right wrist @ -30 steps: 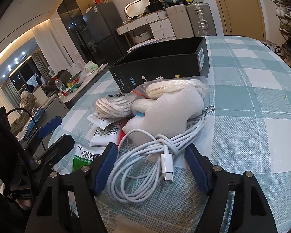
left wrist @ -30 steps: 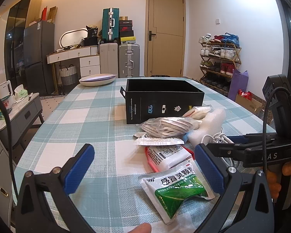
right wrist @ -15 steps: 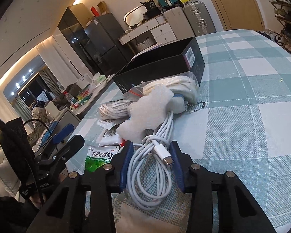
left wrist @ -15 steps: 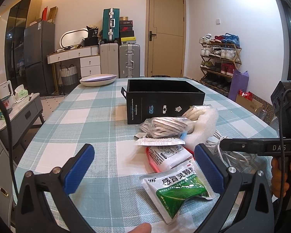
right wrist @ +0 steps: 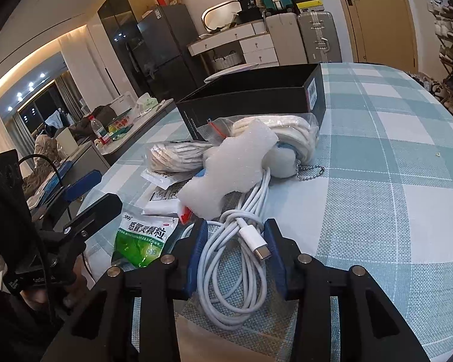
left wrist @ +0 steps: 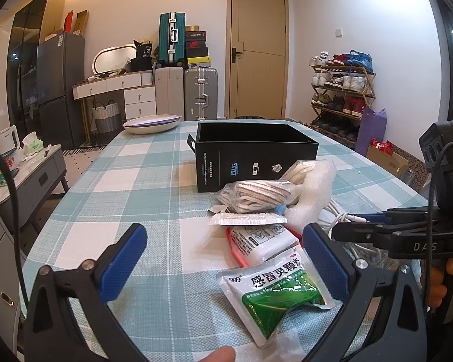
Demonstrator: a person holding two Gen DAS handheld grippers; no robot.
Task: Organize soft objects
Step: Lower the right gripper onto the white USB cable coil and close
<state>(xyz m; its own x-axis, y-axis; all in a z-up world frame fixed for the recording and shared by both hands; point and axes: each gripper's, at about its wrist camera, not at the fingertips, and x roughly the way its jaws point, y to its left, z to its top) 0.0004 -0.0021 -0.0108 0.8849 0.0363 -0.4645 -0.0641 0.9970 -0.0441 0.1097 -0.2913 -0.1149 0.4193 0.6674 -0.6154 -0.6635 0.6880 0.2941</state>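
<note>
My right gripper (right wrist: 235, 249) has its blue pads pressed against both sides of the coiled white cable (right wrist: 233, 267), which lies on the checked table (right wrist: 407, 181) with its plug (right wrist: 255, 241) between the fingers; in the left wrist view I see the same gripper (left wrist: 351, 226) side-on, low over the cable (left wrist: 336, 214) at the right of the pile. My left gripper (left wrist: 223, 256) hovers above the near edge of the table (left wrist: 136, 181) with its fingers spread wide and nothing between them. The green sachet (left wrist: 276, 289) lies just under its right finger (left wrist: 324, 261), and beyond that is a white pack (left wrist: 261, 239) with a red edge. Further on, a flat clear strip (left wrist: 247, 218) rests against a bag of white cord (left wrist: 256, 193), and a piece of white foam (left wrist: 312, 193) leans on that bag and overlaps the cable. From the right wrist, I see the foam (right wrist: 229, 169) lying over the far loops of the cable, a second bag of cord (right wrist: 284, 128) behind it and a ball chain (right wrist: 311, 171) trailing onto the cloth. The open black box (left wrist: 253, 157) stands just behind the pile, touching the bags. A shallow white dish (left wrist: 152, 123) sits at the far left corner of the table, well apart from everything else.
</note>
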